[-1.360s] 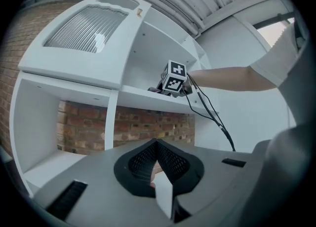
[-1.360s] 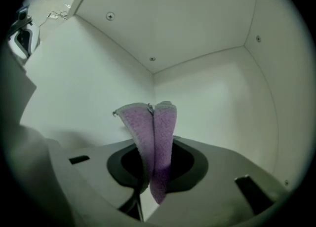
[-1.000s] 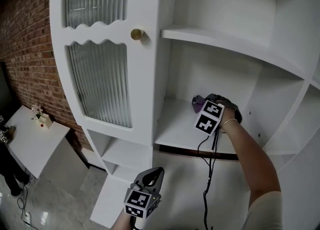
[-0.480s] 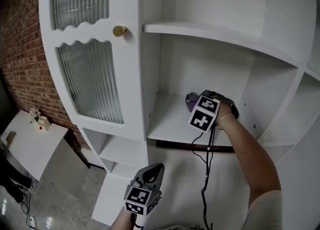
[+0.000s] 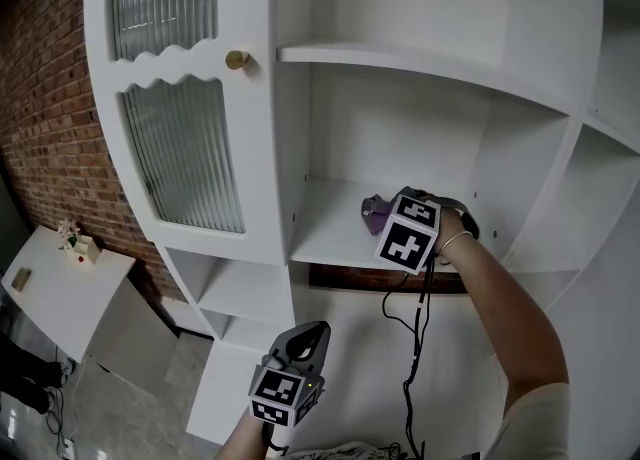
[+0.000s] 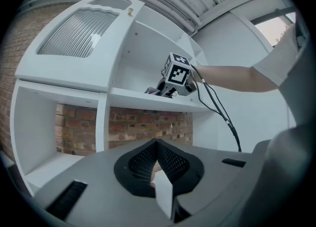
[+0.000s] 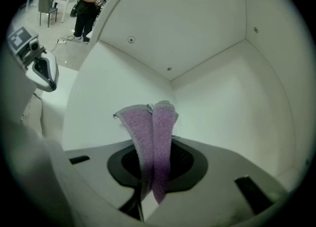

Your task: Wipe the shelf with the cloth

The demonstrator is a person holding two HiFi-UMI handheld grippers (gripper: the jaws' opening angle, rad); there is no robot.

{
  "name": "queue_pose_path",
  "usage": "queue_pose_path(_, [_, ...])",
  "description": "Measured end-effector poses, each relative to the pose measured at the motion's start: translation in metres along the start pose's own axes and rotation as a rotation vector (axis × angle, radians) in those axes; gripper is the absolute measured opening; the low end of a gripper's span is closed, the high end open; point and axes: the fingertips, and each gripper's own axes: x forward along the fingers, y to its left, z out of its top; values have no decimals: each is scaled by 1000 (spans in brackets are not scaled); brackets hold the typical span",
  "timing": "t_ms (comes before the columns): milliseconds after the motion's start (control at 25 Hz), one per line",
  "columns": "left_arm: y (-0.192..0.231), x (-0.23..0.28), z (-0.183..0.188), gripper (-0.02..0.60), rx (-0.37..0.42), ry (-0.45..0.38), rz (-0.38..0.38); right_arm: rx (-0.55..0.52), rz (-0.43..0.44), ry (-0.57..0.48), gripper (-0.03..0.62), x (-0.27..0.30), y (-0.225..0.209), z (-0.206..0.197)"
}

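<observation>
A purple cloth [image 5: 376,214] lies pressed on the white middle shelf [image 5: 325,238] of an open cabinet. My right gripper [image 5: 388,216] is shut on it, its marker cube over the shelf's front part. In the right gripper view the cloth [image 7: 155,127] stands folded up out of the shut right gripper [image 7: 154,169], with the shelf's white back corner behind it. My left gripper [image 5: 307,338] hangs low below the shelf, shut and empty. The left gripper view looks up past the left gripper [image 6: 159,171] at the cloth [image 6: 154,91] on the shelf [image 6: 143,100].
A ribbed-glass cabinet door [image 5: 180,148] with a brass knob [image 5: 237,59] stands left of the shelf. Another shelf [image 5: 420,63] runs above it. A cable [image 5: 412,338] hangs from the right gripper. A brick wall [image 5: 40,118] and a small white table [image 5: 50,293] lie at the left.
The head view has shifted. My right gripper with the cloth has slid a little toward the shelf's front edge. The left gripper has stayed low and shut.
</observation>
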Motion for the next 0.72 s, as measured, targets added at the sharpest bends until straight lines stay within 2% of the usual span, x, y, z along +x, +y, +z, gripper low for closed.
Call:
queue_pose_path(400, [-17, -16, 3, 5, 19, -19, -46, -54, 47, 18, 78, -48, 43, 0])
queue_pose_path(600, [-31, -20, -2, 5, 6, 7, -89, -87, 51, 19, 77, -70, 61, 3])
queue_pose_path(720, [-43, -24, -5, 5, 18, 25, -121, -72, 81, 7, 80, -80, 71, 0])
